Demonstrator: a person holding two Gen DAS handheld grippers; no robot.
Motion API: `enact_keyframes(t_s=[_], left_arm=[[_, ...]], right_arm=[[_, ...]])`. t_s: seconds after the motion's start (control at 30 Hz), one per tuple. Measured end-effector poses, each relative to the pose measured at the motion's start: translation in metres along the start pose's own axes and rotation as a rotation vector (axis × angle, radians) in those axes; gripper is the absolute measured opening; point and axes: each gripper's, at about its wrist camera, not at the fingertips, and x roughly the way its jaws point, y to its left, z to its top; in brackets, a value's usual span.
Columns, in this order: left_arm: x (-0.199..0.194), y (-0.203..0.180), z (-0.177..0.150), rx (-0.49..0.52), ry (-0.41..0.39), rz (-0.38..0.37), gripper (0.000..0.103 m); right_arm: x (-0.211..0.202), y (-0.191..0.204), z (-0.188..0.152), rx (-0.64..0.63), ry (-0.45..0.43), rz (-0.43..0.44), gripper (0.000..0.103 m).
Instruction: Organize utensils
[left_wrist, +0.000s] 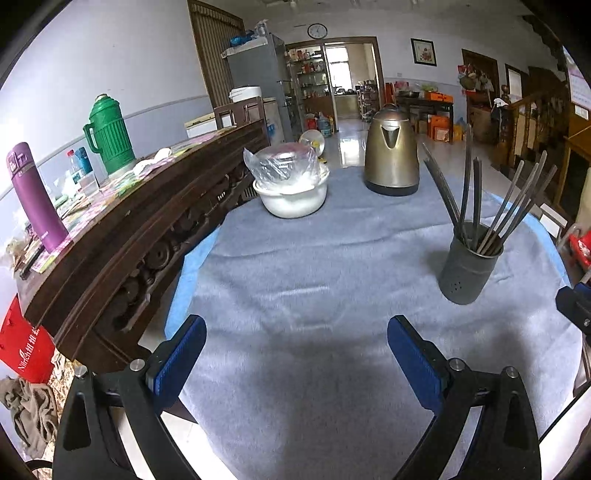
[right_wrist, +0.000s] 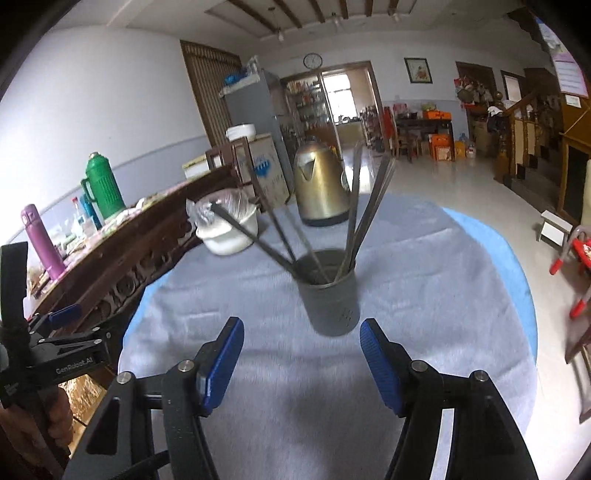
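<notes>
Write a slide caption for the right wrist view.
Right gripper, jaws open and empty, faces the grey utensil holder of chopsticks on the grey tablecloth.

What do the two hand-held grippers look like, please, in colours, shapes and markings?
Both match. The left hand-held gripper and the right hand-held gripper have black, angular frames with triangular cut-outs and silver pivot bolts, and their fingers carry ribbed blue pads. Seen from the right wrist camera, the left one's black body bears white "GenRobot.AI" lettering.
</notes>
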Motion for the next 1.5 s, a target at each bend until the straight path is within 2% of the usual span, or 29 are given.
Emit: enact_keyframes(t_s=[0.27, 0.67, 1.07, 1.5], left_arm=[[0.007, 0.002, -0.004, -0.017, 0.026, 0.002, 0.098], [0.011, 0.001, -0.011, -0.015, 0.061, 0.015, 0.098], [0.017, -0.001, -0.020, -0.010, 0.106, 0.017, 0.098], [0.017, -0.005, -0.019, -0.001, 0.113, 0.028, 0.098]], right_arm=[[0.004, 0.012, -0.006, -0.023, 0.031, -0.035, 0.070], [0.019, 0.008, -0.015, 0.030, 0.095, -0.057, 0.070], [0.023, 0.009, -0.020, 0.026, 0.120, -0.058, 0.070], [0.020, 0.002, -0.023, 0.034, 0.118, -0.074, 0.070]])
